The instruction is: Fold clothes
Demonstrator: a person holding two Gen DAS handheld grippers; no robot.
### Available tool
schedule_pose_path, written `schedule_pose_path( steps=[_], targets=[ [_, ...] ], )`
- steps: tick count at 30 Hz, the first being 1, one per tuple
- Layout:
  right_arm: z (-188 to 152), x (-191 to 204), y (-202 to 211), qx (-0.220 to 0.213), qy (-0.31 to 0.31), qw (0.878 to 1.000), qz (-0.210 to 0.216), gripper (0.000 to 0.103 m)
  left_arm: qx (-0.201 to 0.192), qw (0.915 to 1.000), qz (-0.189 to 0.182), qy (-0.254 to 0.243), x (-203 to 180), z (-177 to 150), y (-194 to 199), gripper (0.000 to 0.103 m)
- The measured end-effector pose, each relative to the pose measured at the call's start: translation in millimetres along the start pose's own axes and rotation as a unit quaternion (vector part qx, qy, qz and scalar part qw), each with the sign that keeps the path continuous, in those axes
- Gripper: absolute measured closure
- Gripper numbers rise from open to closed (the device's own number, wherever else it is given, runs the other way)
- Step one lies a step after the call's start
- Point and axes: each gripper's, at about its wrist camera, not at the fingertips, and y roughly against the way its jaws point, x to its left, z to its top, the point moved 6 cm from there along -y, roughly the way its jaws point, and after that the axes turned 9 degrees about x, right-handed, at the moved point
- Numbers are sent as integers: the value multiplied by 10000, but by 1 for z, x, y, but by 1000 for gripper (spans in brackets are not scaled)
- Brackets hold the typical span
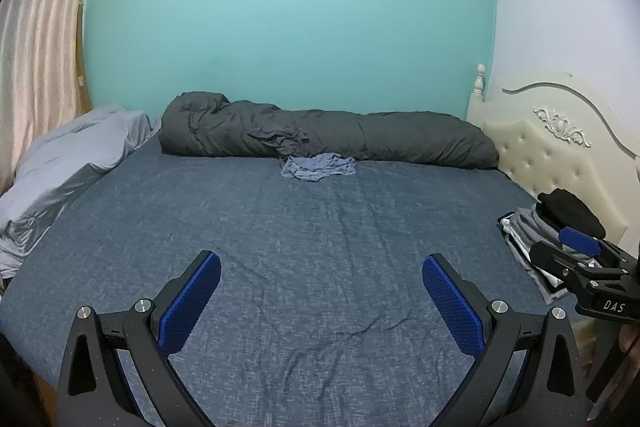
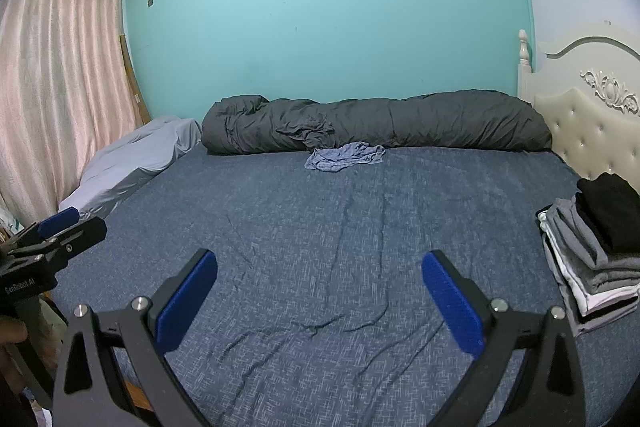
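A crumpled light blue garment (image 1: 318, 167) (image 2: 346, 155) lies at the far side of the blue bed sheet (image 1: 320, 267) (image 2: 320, 247), just in front of the rolled dark grey duvet (image 1: 328, 135) (image 2: 380, 125). My left gripper (image 1: 321, 263) hovers open over the near part of the bed with nothing between its blue pads. My right gripper (image 2: 320, 261) is likewise open and empty, well short of the garment. A stack of folded clothes (image 1: 556, 227) (image 2: 596, 251), grey, white and black, sits at the bed's right edge.
A light grey pillow (image 1: 72, 167) (image 2: 136, 155) lies at the far left beside pink curtains (image 2: 60, 67). A cream padded headboard (image 1: 560, 151) (image 2: 592, 123) bounds the right side. A teal wall (image 1: 288, 7) stands behind the bed.
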Motion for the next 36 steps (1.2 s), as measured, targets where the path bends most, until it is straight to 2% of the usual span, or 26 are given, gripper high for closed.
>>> schedule_pose_path(
  steps=[5, 11, 36],
  targets=[
    [-1, -1, -1, 36, -8, 10000, 27, 0, 87, 9999, 81, -71, -5, 2, -2, 0],
    [2, -4, 2, 22, 0, 10000, 11, 0, -10, 9999, 82, -87, -10, 1, 0, 0],
    [-1, -9, 8, -50, -5, 10000, -19, 0, 30, 10000, 59, -50, -4, 6, -5, 0]
  ],
)
